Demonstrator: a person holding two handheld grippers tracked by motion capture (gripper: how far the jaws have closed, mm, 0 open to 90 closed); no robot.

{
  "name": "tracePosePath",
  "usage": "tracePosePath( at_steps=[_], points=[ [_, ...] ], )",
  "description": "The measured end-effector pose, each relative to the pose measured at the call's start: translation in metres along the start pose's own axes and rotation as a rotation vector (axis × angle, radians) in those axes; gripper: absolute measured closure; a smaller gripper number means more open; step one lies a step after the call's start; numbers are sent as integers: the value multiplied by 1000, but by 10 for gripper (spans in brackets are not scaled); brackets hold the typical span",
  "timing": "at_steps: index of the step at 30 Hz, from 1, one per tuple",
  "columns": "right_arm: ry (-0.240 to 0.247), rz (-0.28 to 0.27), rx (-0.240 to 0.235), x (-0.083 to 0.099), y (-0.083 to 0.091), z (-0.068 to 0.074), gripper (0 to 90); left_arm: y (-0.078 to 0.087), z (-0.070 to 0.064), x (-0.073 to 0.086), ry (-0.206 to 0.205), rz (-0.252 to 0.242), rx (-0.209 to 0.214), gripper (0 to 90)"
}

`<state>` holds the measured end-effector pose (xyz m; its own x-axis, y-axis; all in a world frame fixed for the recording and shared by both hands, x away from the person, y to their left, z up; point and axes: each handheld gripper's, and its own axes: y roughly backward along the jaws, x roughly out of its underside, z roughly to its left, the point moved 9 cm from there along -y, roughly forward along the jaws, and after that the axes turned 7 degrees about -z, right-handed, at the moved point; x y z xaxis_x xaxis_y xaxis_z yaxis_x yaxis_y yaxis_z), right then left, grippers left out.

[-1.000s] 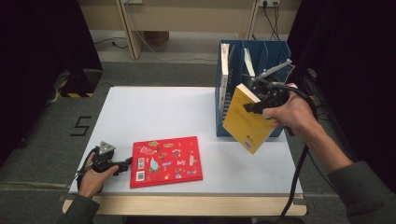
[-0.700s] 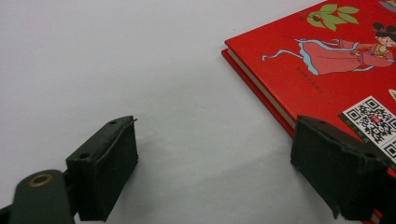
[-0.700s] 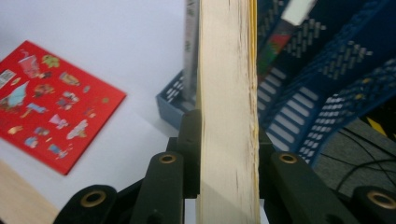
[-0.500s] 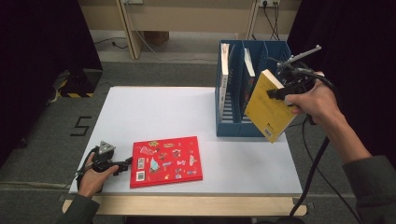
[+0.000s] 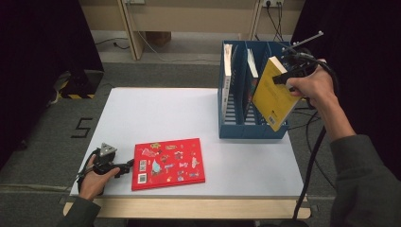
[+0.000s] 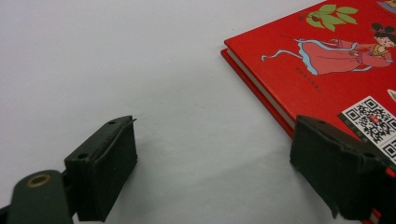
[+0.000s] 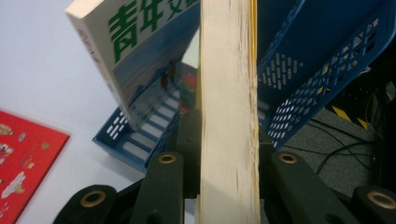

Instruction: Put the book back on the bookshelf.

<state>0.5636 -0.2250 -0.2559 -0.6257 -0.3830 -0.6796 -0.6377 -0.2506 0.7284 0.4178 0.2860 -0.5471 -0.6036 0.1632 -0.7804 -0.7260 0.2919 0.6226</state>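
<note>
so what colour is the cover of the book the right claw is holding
Yellow. The book clamped in the right claw shows it best in the high view.

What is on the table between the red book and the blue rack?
Nothing. In the high view, only bare white table lies between the red book and the blue rack.

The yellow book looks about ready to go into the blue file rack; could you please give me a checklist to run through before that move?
1. Right gripper shut on the yellow book: ok.
2. Book raised off the white table: ok.
3. Book upright: not ok, tilted.
4. Right-hand slot of the blue file rack free: cannot tell.
5. Left gripper open, beside the red book, away from the rack: ok.
</note>
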Motion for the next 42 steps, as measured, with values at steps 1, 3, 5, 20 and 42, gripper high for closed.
tracePosePath(
  at_steps=[1,3,5,20,42],
  points=[
    [-1,-1,5,-1,-2,-3,747,0,0,0,0,0,0,135],
    [-18,1,11,-2,-6,-5,747,0,0,0,0,1,0,135],
    [-20,1,11,-5,-11,-8,747,0,0,0,0,1,0,135],
    [-100,-17,19,-36,-45,-14,746,0,0,0,0,0,2,136],
    [-245,-10,57,-42,-107,-28,743,0,0,0,-1,-1,1,136]
  ],
)
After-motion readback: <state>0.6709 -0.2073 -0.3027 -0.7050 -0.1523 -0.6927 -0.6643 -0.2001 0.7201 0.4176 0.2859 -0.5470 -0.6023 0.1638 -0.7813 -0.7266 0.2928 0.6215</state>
